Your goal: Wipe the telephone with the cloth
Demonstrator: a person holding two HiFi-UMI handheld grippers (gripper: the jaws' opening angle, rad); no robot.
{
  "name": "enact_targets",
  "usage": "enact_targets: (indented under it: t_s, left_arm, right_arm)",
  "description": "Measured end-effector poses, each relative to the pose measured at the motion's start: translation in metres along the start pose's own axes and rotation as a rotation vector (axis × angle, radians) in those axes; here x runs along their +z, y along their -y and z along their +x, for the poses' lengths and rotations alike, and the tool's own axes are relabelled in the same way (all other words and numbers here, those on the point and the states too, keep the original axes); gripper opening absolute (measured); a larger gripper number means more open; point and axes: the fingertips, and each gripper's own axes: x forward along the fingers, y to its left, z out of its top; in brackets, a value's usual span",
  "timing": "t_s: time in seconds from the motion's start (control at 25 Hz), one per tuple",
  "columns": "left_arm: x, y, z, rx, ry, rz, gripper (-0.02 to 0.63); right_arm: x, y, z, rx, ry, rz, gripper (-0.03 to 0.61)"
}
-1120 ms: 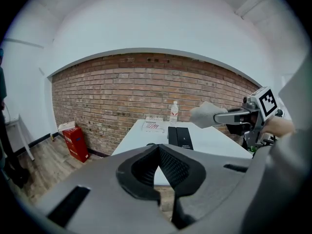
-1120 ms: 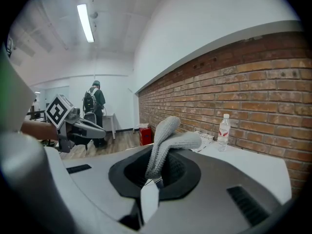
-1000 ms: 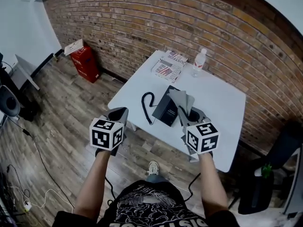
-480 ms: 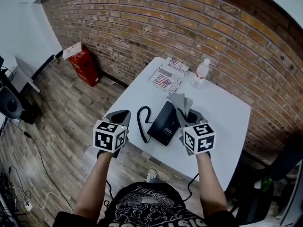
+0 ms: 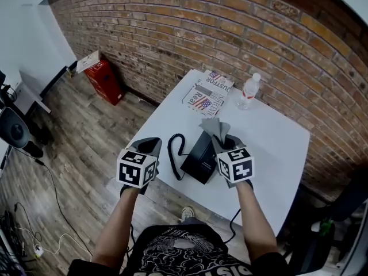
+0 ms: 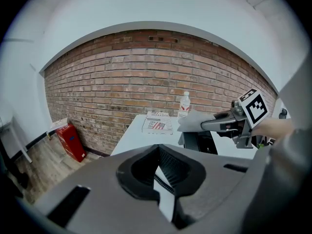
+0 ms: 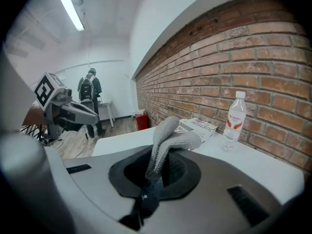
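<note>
Left tongs: the left gripper [image 5: 149, 145], grey with a black-and-white marker cube, has its jaws drawn together to a thin slit, with nothing between them.
Left tongs, place: over the near left corner of the white square table [image 5: 276, 154], left of the phone and clear of it.
Right tongs: the right gripper [image 5: 223, 141], built the same way, has its jaws pressed onto the cloth.
Cloth: a grey knitted cloth [image 7: 170, 138] rises out of the right jaws; its free end folds over and droops to the far side. From the head view it hangs above the far right part of the phone. Whether it touches the phone cannot be told.
Telephone: a black desk telephone [image 5: 200, 152] stands near the middle of the table, between the two grippers and closer to the right one.
Cord: a black coiled cord [image 5: 175, 154] loops on the tabletop just left of the phone.
Far side of table: a stack of printed papers with a flag picture [image 5: 207, 94] lies by the far edge. A clear plastic water bottle with a white cap and red label [image 5: 248, 91] stands upright to its right.
Surroundings: a red-brown brick wall [image 5: 172, 27] runs behind the table. A red box [image 5: 104, 78] sits on the wooden plank floor [image 5: 80, 137] at far left.
Background: in the right gripper view a person with a backpack [image 7: 90, 94] stands far off.
</note>
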Motion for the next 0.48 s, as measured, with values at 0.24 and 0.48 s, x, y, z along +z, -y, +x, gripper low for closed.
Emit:
enact_targets:
  t_s: [0.24,0.48]
  left_arm:
    - [-0.010,-0.009,0.000,-0.037,-0.007,0.011,0.006]
    - [-0.014,-0.017,0.000,-0.114,-0.017,0.048,0.006]
  right_arm:
    - [-0.013,-0.008,0.015,-0.024,-0.063,-0.009,0.011]
    - [-0.023,-0.021,0.023,-0.077,-0.101,0.021,0.011]
